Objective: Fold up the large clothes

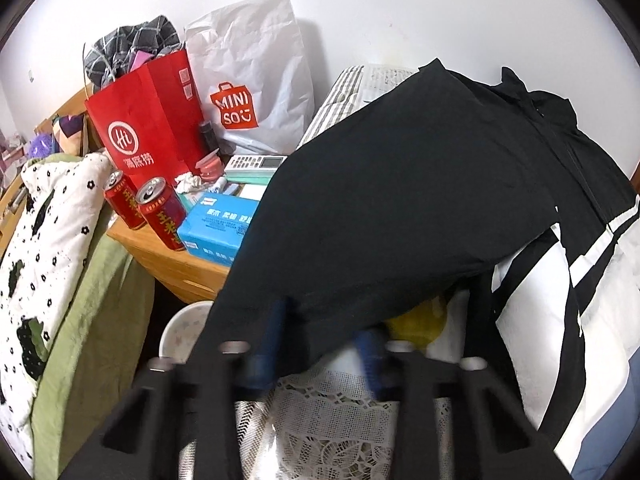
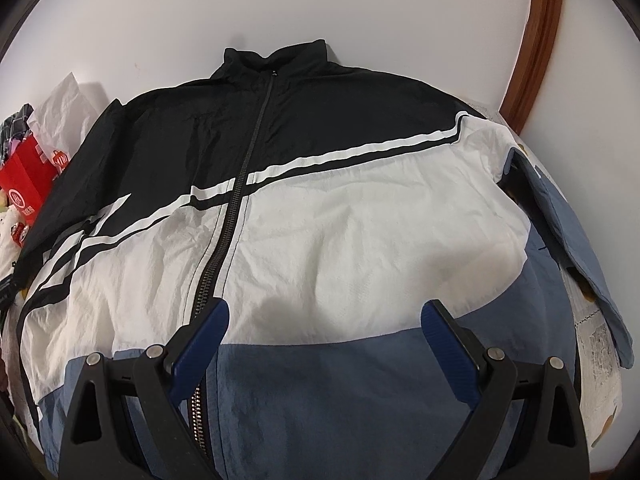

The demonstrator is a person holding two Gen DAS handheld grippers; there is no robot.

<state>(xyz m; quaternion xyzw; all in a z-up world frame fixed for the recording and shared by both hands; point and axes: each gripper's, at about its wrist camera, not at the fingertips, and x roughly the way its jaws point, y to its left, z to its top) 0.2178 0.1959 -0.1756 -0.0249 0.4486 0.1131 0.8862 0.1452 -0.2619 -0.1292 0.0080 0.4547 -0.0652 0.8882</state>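
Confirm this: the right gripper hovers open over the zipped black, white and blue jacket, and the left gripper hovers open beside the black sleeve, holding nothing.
One part is wrong. In the left wrist view the left gripper is not empty: its blue fingers grip the black sleeve, whose edge runs between them. The rest holds: in the right wrist view the right gripper hovers open over the zipped black, white and blue jacket.

Black angular right gripper (image 2: 324, 320) and left gripper (image 1: 324, 332): ribbed blue pads (image 2: 444, 344), round silver screws (image 2: 496, 354).
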